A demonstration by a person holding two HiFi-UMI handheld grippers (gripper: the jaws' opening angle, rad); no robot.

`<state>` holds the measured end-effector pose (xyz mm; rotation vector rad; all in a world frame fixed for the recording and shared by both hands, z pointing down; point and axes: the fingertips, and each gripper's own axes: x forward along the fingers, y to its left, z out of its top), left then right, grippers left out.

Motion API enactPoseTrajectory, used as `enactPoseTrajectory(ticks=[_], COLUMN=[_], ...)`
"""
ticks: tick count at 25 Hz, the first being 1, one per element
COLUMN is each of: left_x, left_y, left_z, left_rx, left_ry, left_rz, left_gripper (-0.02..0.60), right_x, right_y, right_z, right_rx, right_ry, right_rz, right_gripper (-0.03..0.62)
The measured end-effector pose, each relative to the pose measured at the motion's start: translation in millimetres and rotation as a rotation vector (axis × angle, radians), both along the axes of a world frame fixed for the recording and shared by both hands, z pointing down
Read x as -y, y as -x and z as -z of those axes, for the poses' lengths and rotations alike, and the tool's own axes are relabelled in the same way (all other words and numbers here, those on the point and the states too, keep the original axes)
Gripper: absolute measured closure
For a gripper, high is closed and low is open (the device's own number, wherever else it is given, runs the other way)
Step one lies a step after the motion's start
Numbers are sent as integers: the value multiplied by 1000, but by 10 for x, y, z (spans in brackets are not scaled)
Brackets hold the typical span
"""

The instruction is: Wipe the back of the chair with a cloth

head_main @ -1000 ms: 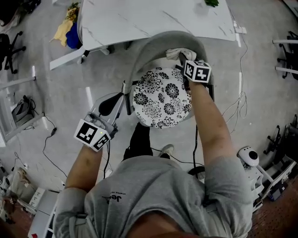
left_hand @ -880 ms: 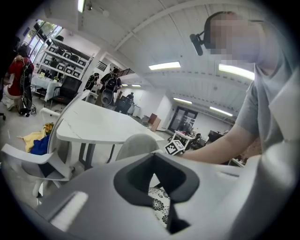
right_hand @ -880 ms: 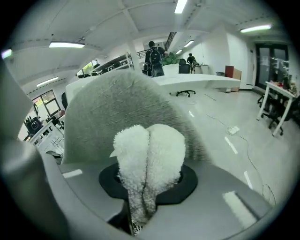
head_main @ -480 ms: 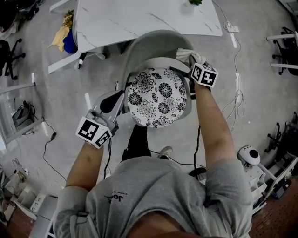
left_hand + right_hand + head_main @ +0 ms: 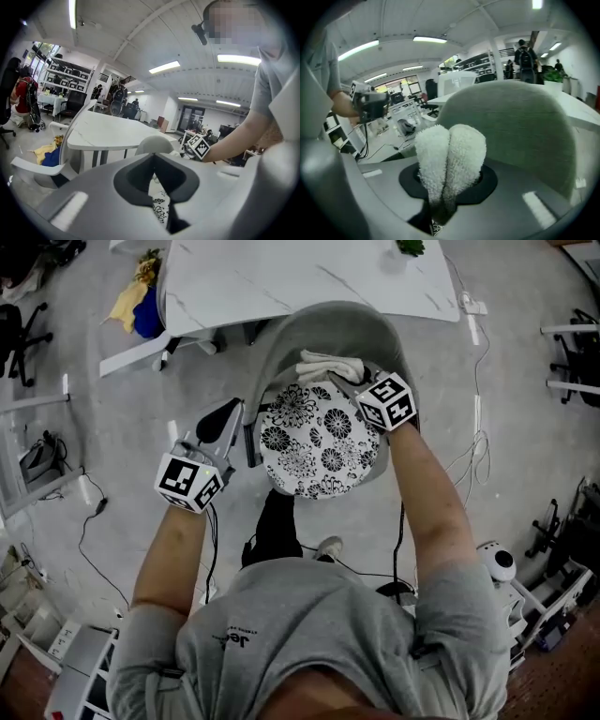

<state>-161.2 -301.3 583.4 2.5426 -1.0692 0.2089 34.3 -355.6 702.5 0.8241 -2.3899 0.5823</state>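
A chair with a grey curved back point(image 5: 328, 326) and a floral seat cushion point(image 5: 319, 442) stands in front of me. My right gripper point(image 5: 354, 379) is shut on a folded white cloth point(image 5: 328, 366), which lies against the inner face of the back near its middle. In the right gripper view the fluffy cloth point(image 5: 450, 154) sticks up from the right gripper point(image 5: 448, 190) in front of the grey back point(image 5: 520, 122). My left gripper point(image 5: 223, 426) hovers left of the seat. In its own view the left gripper point(image 5: 154, 171) is shut on nothing.
A white marble table point(image 5: 300, 277) stands just behind the chair. Yellow and blue cloths point(image 5: 136, 301) lie at its left end. Cables point(image 5: 94, 521) run over the floor to the left. A white device point(image 5: 497, 563) and office chairs point(image 5: 572, 352) stand to the right.
My right gripper has carried the cloth left along the chair back, from its right side to near the middle. The left gripper has hardly moved.
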Motion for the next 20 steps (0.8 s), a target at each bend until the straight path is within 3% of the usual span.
enactPoseTrajectory(ticks=[5, 9, 16, 20], left_x=[236, 336, 375, 373], left_y=[163, 265, 428, 414], left_z=[-268, -411, -594, -641], left_rx=[9, 24, 19, 10], left_ry=[35, 46, 82, 103], left_rz=[21, 16, 36, 41], left_gripper=[522, 522, 522, 522], right_x=[-178, -99, 216, 379], right_y=[839, 1171, 1198, 917], right_z=[-269, -550, -804, -898], right_rx=[44, 8, 9, -16], right_ry=[47, 73, 119, 129], right_rz=[267, 334, 159, -5], right_gripper=[508, 508, 505, 505])
